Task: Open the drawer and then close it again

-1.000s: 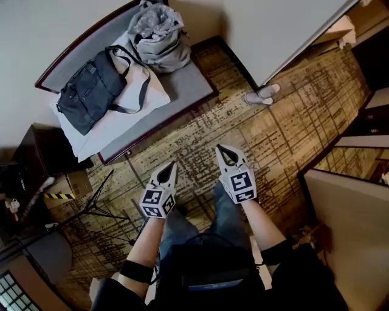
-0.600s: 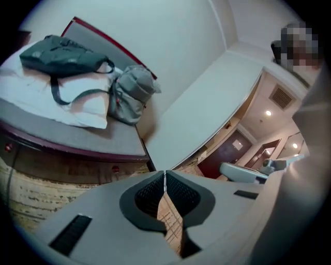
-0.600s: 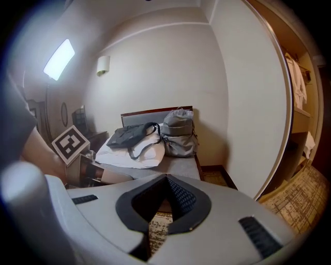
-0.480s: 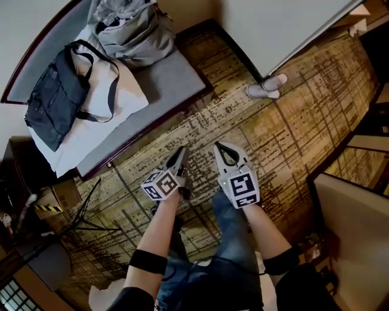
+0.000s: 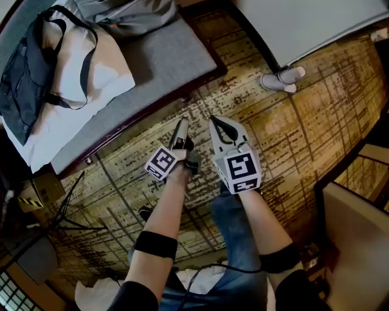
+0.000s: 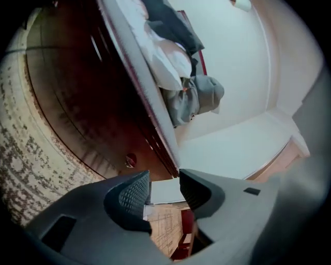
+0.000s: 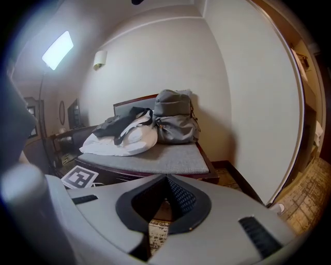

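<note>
— Left tool (image 5: 182, 124) first: rolled onto its side, seen edge-on from overhead, tipped slightly down toward the counter (image 5: 208, 73) front. Jaws spread, they've just been opening, nothing between the pads.
— And the right tool (image 5: 214, 121)?
— Just beside the left, marker cube (image 5: 242, 170) facing up, lying flat, aimed the same way. Jaws pressed together, empty. Both forearms (image 5: 167, 209) reach forward side by side over the patterned carpet (image 5: 316, 115), black band (image 5: 155, 245) on each.
— Where's the drawer (image 6: 98, 119)?
— In the counter's dark wood front, right under the grey pad (image 5: 170, 54). Looks shut. Long axis runs along the front edge, which from overhead slants lower left to upper right; its face points out at the person. Round knob (image 6: 130, 160) sits near the left tool's tips, off to one side of the gap, not between the pads, not touched.
— Anything on top?
— Dark bag (image 5: 24, 67) lying over a white bundle (image 5: 97, 79), grey backpack (image 5: 127, 12) next to them, all on the pad, left of the tools in the overhead view.
</note>
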Motion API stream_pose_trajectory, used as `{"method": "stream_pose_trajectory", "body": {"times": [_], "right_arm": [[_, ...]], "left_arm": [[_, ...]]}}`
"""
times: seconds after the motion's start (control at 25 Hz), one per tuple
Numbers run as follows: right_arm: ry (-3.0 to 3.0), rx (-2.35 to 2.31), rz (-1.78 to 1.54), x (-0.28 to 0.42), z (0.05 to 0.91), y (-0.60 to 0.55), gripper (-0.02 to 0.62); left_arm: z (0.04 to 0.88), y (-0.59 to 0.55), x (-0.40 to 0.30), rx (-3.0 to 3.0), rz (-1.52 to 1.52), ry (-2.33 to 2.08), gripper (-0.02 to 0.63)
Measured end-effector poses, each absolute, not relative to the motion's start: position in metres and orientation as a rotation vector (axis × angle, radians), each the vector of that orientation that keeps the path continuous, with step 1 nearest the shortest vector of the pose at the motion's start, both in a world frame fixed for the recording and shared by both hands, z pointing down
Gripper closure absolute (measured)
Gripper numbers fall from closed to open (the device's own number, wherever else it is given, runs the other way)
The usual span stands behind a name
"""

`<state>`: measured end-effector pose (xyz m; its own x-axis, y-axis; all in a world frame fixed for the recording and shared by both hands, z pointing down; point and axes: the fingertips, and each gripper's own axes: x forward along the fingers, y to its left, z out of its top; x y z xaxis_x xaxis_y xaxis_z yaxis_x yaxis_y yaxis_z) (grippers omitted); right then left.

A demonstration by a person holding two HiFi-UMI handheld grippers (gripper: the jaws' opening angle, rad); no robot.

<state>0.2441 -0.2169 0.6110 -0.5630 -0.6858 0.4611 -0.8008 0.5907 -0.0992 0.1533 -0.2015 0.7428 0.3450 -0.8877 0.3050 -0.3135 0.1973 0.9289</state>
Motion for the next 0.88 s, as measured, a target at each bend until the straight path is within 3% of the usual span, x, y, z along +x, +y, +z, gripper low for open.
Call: {"method": "stream_pose_trajectory", "body": {"times": [0.4, 0.8, 0.88], "right_arm": [[-2.468, 1.214, 0.436, 0.244, 0.676, -0.246, 0.591], [-2.465, 1.244, 0.461, 0.262, 0.697, -0.262, 0.591], [-2.459, 1.246, 0.468, 0.266, 0.700, -0.262, 0.591]], "left_arm": [[0.833, -0.245, 0.158, 1.324, -0.693, -1.226, 0.367], [0.852, -0.279, 0.153, 1.295, -0.790, -1.237, 0.368], [0.853, -0.282, 0.152, 1.280, -0.809, -1.238, 0.415]]}}
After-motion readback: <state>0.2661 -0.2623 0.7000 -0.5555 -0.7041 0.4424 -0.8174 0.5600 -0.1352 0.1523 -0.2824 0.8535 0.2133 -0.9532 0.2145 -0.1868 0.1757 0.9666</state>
